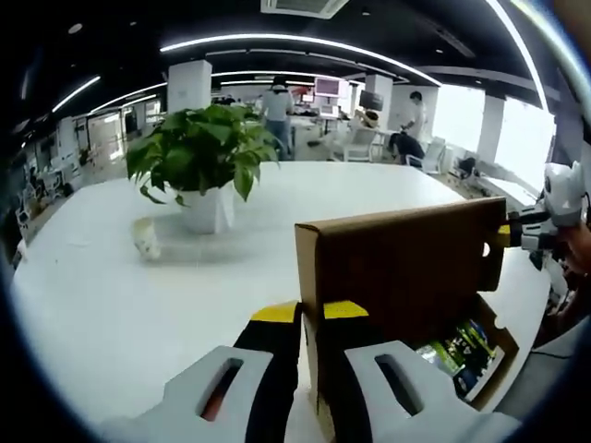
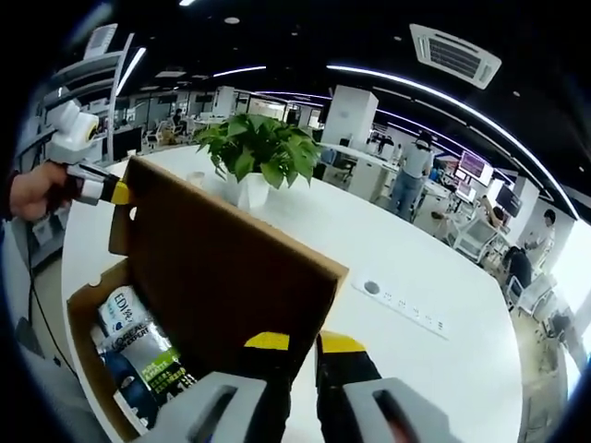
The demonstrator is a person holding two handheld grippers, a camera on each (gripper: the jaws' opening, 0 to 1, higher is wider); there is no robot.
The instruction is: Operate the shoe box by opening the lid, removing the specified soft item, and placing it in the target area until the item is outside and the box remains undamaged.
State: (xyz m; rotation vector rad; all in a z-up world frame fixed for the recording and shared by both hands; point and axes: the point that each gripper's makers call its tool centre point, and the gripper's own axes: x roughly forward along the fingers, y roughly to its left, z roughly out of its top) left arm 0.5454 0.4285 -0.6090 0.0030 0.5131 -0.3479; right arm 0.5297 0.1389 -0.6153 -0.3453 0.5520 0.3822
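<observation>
Both tools hold the shoe box lid upright

Left tool [image 1: 310, 312] and right tool [image 2: 305, 343] each clench a lid [image 2: 222, 268] corner, keeping the cardboard shoe box [image 2: 92, 309] on the white surface [image 1: 138, 295] open; the soft packets [image 2: 138, 355] lie inside.

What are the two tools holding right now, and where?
Both tools, left and right, grip the raised cardboard lid of the shoe box, at opposite corners of its free edge.
</observation>
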